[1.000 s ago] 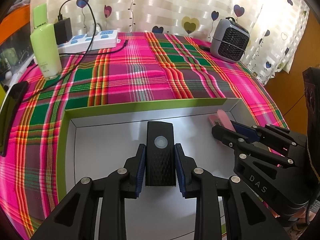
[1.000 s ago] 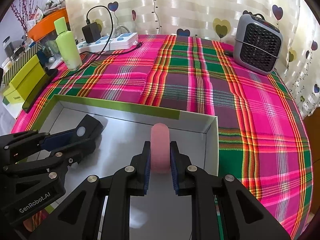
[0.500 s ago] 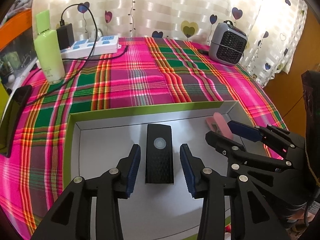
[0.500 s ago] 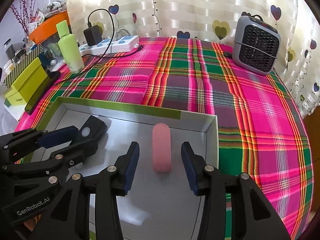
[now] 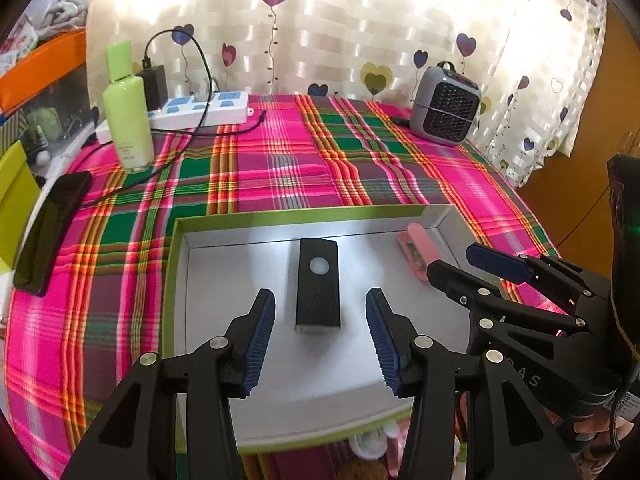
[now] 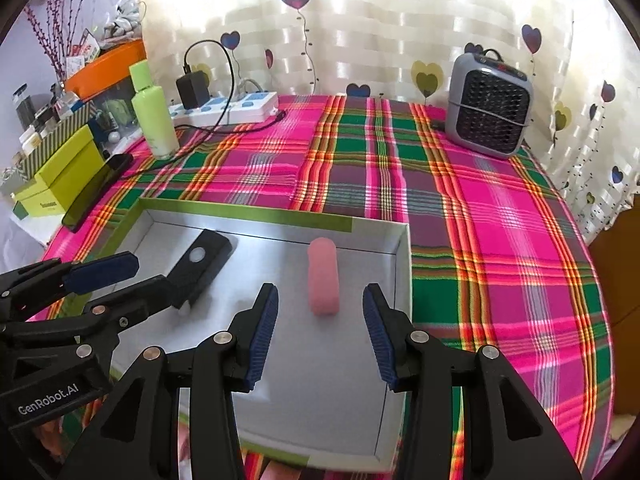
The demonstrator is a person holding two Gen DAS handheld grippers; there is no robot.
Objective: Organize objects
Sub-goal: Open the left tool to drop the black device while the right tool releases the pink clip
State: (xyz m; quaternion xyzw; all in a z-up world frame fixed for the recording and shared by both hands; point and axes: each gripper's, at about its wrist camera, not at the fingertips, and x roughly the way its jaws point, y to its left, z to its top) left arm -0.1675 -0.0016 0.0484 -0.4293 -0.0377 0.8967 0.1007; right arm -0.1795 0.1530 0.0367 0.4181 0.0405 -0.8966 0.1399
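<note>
A black rectangular device (image 5: 319, 276) with a round button lies flat in the white, green-rimmed box (image 5: 280, 216). My left gripper (image 5: 319, 298) hangs just over the device's near end. Its jaws are opening and its blue pads stand clear on both sides. A pink rounded case (image 6: 323, 276) lies in the same box (image 6: 248, 210) near its right wall. My right gripper (image 6: 321, 292) is open at the case's near end, not touching it. Each view also catches the other gripper: the right gripper (image 5: 451, 260) and the left gripper (image 6: 150, 270).
On the plaid tablecloth stand a green bottle (image 5: 128, 108), a white power strip (image 5: 200, 110) with charger and cable, and a grey heater (image 5: 446, 108). A dark phone (image 5: 48, 228) lies at the left edge. Yellow-green boxes (image 6: 60, 180) sit beyond it.
Both grippers were shut, the left on the black device and the right on the pink case. Both let go, spread their jaws and drew back and up; the objects stay in the box.
</note>
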